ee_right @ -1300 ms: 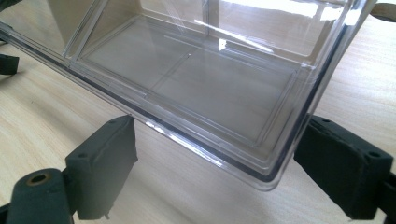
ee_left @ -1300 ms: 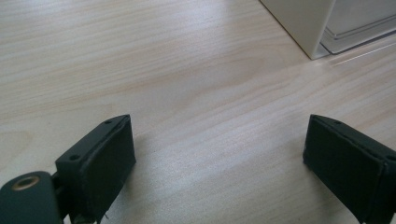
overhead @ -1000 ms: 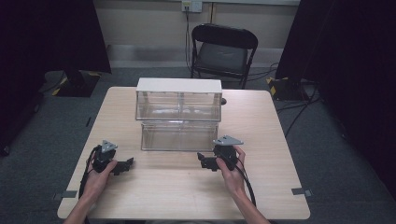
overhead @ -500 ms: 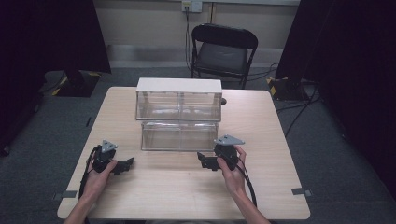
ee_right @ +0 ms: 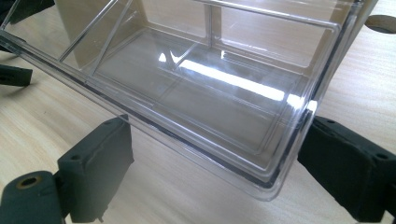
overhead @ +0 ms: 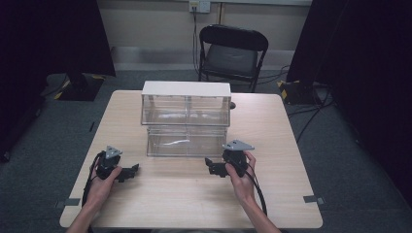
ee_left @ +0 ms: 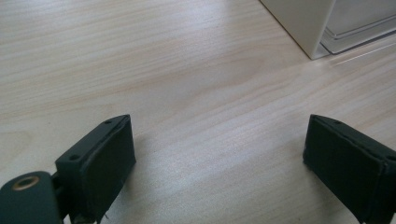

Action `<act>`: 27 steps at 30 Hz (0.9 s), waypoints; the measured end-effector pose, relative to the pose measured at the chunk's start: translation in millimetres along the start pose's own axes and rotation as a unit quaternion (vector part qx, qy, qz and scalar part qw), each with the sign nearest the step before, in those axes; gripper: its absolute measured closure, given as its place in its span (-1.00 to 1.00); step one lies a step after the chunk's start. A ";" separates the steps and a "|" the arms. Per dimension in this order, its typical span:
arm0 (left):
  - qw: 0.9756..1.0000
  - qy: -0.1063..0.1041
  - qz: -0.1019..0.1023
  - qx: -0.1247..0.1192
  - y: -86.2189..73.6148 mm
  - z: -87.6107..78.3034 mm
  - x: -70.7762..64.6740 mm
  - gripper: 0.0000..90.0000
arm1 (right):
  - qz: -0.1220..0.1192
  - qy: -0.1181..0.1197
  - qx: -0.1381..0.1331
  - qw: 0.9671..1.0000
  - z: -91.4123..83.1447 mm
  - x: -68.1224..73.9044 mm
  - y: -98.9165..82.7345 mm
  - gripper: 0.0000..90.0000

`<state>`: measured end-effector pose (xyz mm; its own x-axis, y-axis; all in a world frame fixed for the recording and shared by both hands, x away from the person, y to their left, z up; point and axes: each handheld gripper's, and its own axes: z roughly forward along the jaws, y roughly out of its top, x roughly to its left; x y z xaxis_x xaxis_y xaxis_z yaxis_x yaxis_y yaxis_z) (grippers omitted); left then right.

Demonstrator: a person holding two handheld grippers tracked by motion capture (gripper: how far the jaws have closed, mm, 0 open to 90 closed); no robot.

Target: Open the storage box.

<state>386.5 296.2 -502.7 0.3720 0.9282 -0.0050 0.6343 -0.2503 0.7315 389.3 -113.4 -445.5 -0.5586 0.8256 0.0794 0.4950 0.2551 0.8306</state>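
Note:
A clear plastic drawer unit with a white top (overhead: pixel 185 101) stands mid-table. Its lower clear drawer (overhead: pixel 187 141) is pulled out toward me and looks empty. My right gripper (overhead: pixel 211 166) sits just in front of the drawer's right end, pointing left, held by a hand. In the right gripper view its jaws stand wide apart, open (ee_right: pixel 215 154), with the drawer's front corner (ee_right: pixel 261 172) between and just beyond them. My left gripper (overhead: pixel 128 172) rests at the table's front left, open (ee_left: pixel 215 149) over bare wood, with the unit's white corner (ee_left: pixel 303 28) ahead of it.
The light wooden table (overhead: pixel 194 204) has free room in front and to both sides of the unit. A black folding chair (overhead: pixel 232 53) stands beyond the far edge. Dark curtains hang left and right. A small round spot (ee_right: pixel 380 23) marks the tabletop behind the unit.

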 end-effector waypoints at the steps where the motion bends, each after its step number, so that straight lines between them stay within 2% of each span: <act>1: 1.000 0.000 0.000 0.000 0.0 0.0 0.0 -0.82 | 0.000 0.000 0.000 1.000 -0.1 0.1 0.0 -0.78; 16: 1.000 0.000 0.000 0.000 0.0 0.0 0.0 -0.82 | 0.001 0.000 -0.011 1.000 -3.0 1.1 3.2 -0.82; 27: 1.000 0.000 0.000 0.000 0.0 0.0 0.0 -0.82 | 0.003 -0.001 -0.007 1.000 -3.4 1.6 5.5 -0.83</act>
<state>386.5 296.2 -502.7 0.3719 0.9282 -0.0050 0.6344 -0.2502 0.7314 388.9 -112.3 -439.0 -0.5544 0.8281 0.0835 0.4897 0.2434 0.8372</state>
